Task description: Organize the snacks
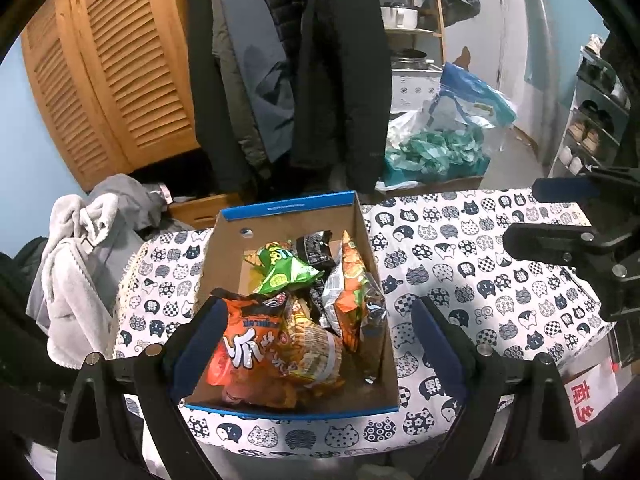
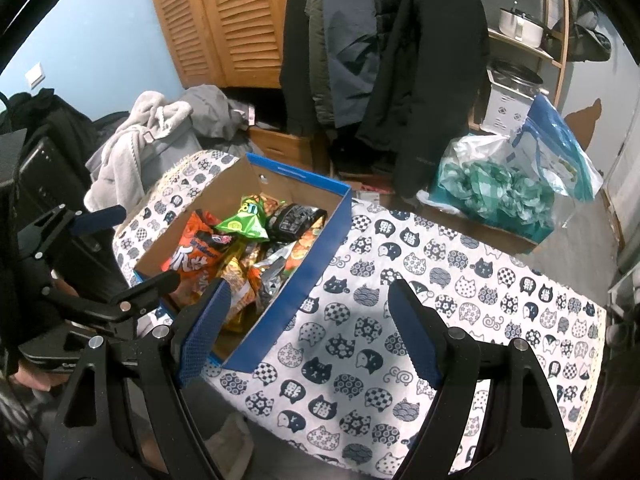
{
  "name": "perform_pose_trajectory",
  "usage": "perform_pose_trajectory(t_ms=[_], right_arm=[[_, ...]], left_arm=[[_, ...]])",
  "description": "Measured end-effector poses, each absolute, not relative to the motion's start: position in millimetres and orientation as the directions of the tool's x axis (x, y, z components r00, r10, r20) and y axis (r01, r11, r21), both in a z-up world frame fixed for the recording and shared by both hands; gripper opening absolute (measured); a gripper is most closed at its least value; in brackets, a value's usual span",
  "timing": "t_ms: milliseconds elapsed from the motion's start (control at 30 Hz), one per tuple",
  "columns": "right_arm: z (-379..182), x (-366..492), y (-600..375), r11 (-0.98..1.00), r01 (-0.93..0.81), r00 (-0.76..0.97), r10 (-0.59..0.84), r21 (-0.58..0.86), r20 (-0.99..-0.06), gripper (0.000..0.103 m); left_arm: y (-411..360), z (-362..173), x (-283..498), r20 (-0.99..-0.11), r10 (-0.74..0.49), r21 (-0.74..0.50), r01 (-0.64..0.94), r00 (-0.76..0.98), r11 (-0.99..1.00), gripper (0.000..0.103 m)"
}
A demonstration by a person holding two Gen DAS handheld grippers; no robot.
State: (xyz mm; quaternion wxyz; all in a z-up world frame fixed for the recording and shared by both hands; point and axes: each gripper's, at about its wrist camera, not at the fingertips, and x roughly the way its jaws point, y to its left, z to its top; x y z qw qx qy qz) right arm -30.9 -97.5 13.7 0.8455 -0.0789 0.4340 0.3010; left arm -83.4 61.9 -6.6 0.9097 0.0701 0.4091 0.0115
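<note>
The cardboard box [image 1: 288,216] sat on the surface [image 1: 460,280], toward its left end, with bare cloth stretching to the right of it. Inside the box the snack packets [image 1: 280,320] lay heaped together: the largest bag [image 1: 244,344] at the near left, a puffed bag [image 1: 284,272] behind it toward the middle, a flat packet [image 1: 316,248] toward the far wall, and a tall packet [image 1: 354,280] leaning by the right wall. Behind the surface hung the coats [image 1: 340,80], with the louvred cupboard [image 1: 120,72] to their left. A pile of clothes [image 1: 84,264] lay left of the surface. A bag of crumpled paper [image 1: 436,152] stood behind its right part.
</note>
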Motion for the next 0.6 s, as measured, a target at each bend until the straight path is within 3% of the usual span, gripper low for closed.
perform_pose_trajectory(t_ms=[600], right_arm=[[13.4,-32.7,-99.1,0.807,-0.576,0.442,0.440,0.129,-0.781,0.080]], left_arm=[[63.2,-6.3,-81.8,-0.749,0.085,0.137,0.029,0.657,0.990,0.094]])
